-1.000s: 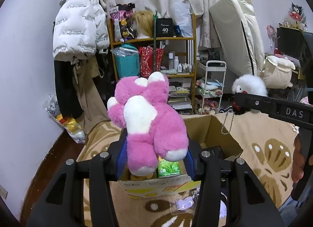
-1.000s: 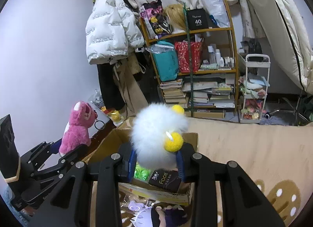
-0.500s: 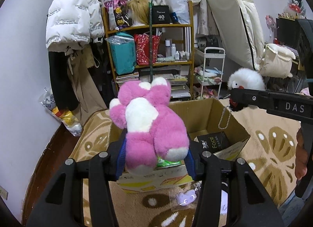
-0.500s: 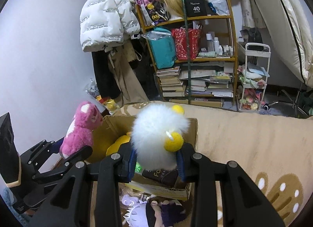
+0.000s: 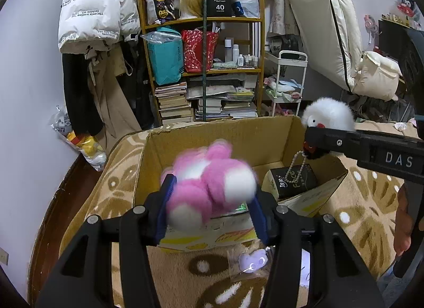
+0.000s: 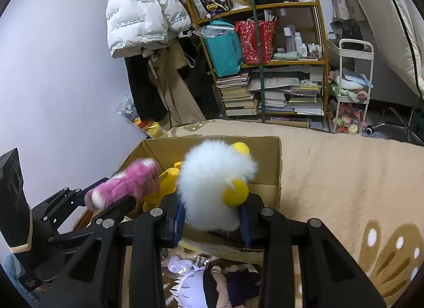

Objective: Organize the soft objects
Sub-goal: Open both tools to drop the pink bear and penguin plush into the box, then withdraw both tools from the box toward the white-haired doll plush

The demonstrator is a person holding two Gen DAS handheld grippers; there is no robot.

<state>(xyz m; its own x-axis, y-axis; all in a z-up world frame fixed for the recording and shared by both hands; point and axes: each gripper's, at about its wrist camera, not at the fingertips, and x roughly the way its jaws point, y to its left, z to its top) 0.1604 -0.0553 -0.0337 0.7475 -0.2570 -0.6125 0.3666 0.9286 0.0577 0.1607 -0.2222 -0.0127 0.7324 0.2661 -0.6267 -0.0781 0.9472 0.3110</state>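
Two grippers over box [image 5: 220, 135]: left gripper [image 5: 209, 207] just opening, pink plush [image 5: 209, 188] between jaws; right gripper [image 6: 212, 217] clamps white plush [image 6: 212, 183].

Fluffy pink plush bear [image 5: 209, 188], long-furred white plush [image 6: 214, 188], matt corrugated cardboard box [image 5: 212, 135], woven carpet [image 6: 344, 170].

Pink plush [image 5: 209, 188] & white fluffy plush [image 6: 214, 188] above cardboard box [image 5: 212, 138].

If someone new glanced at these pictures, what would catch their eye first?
Most likely the pink plush bear, blurred between the left gripper's jaws, which have just been opening, above the open cardboard box. Next, the fluffy white plush with yellow feet, clamped in the right gripper over that box.
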